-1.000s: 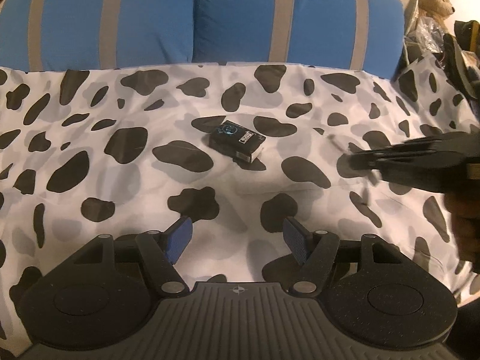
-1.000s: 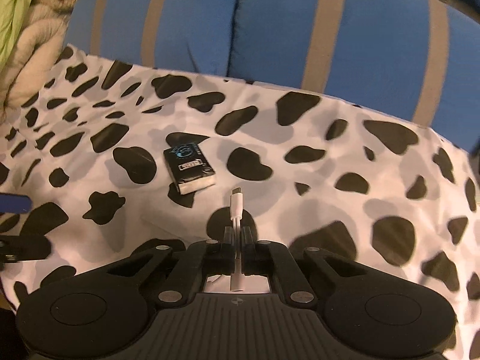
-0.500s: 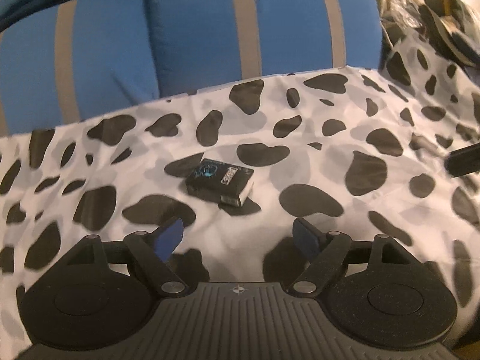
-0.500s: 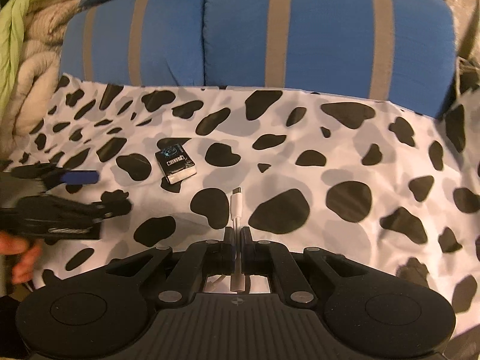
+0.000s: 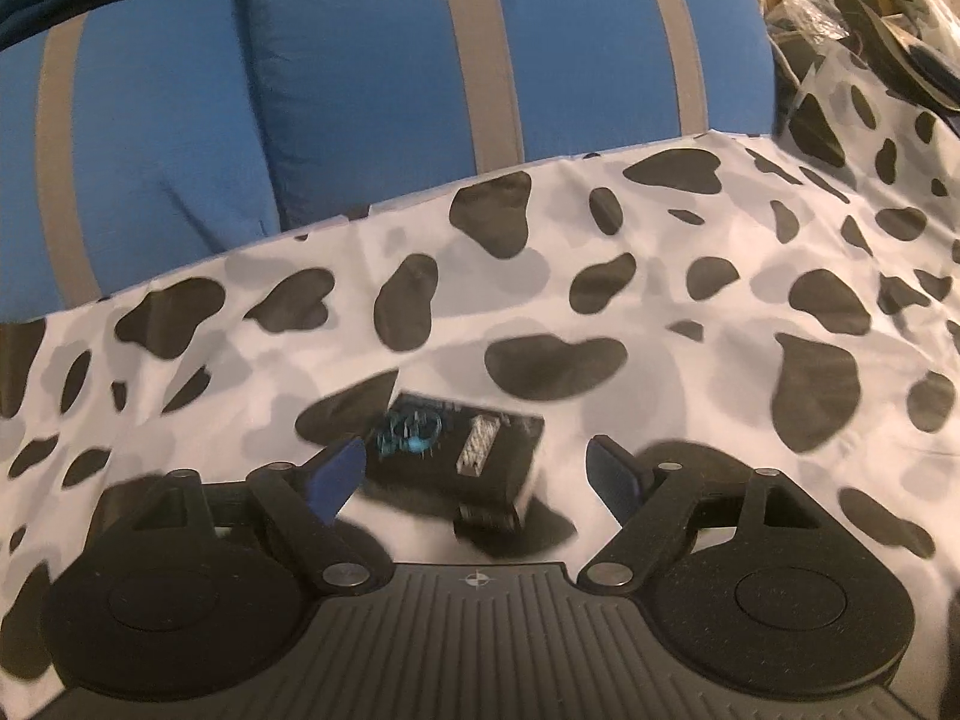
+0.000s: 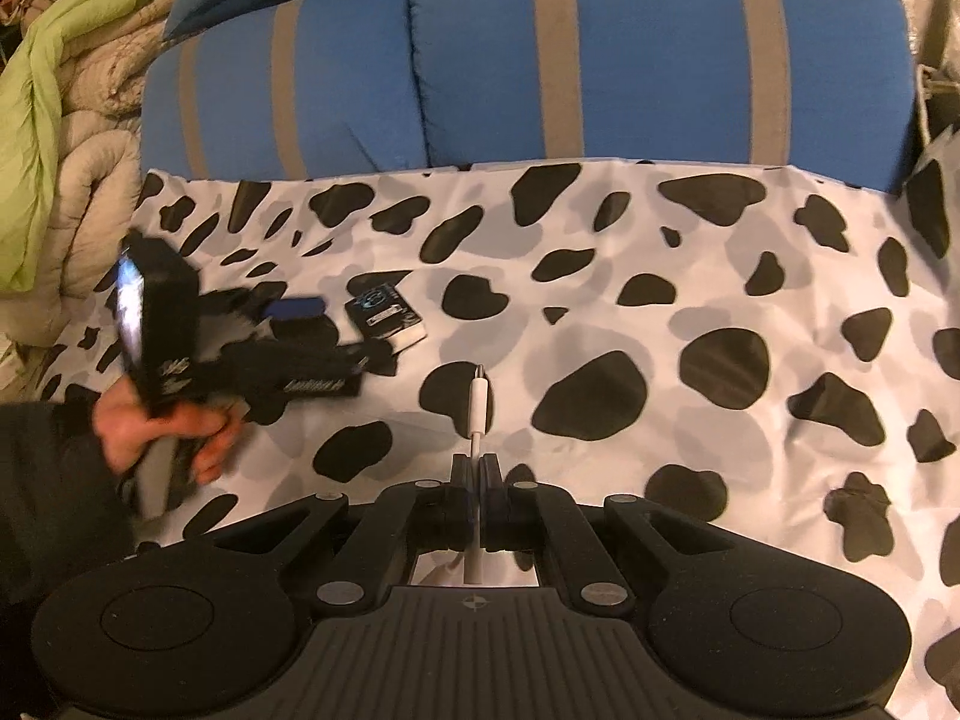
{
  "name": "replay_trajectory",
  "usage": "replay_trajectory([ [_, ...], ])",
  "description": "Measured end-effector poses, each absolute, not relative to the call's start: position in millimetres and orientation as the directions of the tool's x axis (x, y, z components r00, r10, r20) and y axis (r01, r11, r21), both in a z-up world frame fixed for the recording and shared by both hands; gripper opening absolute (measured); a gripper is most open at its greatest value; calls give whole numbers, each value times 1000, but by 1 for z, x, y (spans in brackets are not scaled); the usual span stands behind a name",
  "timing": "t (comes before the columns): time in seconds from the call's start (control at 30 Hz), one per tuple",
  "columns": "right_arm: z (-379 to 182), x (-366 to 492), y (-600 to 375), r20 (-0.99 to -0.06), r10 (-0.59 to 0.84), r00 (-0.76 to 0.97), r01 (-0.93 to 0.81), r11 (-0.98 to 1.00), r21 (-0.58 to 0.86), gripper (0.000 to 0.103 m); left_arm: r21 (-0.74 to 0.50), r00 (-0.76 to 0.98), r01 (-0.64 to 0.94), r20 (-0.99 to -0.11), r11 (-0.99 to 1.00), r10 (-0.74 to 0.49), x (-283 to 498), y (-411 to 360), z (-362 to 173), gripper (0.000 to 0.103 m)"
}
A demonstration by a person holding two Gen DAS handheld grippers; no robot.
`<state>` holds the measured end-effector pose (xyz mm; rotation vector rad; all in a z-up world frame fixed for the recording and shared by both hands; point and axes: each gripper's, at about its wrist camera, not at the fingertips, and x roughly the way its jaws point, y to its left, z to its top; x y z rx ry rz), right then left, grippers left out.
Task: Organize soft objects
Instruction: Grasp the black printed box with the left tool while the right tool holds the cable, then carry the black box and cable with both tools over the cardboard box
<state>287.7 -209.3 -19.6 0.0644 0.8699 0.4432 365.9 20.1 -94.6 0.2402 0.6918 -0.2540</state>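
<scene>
On the cow-print bedspread (image 5: 690,324), a small black box (image 5: 462,450) is straddled by the left gripper (image 5: 477,474), jaws wide and untouching. The right gripper (image 6: 477,471) is clamped on a white cable (image 6: 478,399). Off-centre closing could tip the box away

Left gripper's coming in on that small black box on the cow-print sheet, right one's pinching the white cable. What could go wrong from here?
1. The black box lies skewed between the open left gripper pads, so closing might catch a corner and twist it.
2. The cow-print sheet is soft; a low pad could pinch fabric along with the box.
3. The right gripper holds the white cable just behind its plug, so it might slip.
</scene>
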Motion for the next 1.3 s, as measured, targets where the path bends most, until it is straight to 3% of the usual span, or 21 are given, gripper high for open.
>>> replay_trajectory([
  [0.63, -22, 291, -210, -727, 441, 527, -364, 890, 276, 4, 41, 642, 392, -727, 919, -242, 402, 46, -122, 82],
  [0.73, -23, 292, -210, -732, 435, 525, -360, 892, 273, 4, 20, 620, 407, -740, 913, -260, 400, 45, -120, 80],
  [0.77, -24, 293, -210, -733, 432, 525, -359, 894, 270, 4, 17, 614, 413, -744, 911, -264, 399, 43, -119, 72],
  [0.8, -24, 293, -209, -735, 429, 525, -358, 895, 266, 4, 8, 606, 420, -747, 907, -274, 398, 42, -118, 71],
  [0.93, -28, 294, -207, -747, 409, 524, -355, 902, 246, 4, -38, 582, 424, -755, 905, -304, 391, 37, -112, 70],
  [1.3, -38, 294, -206, -785, 321, 529, -339, 929, 151, 4, -4, 617, 409, -736, 913, -279, 354, 16, -72, 69],
])
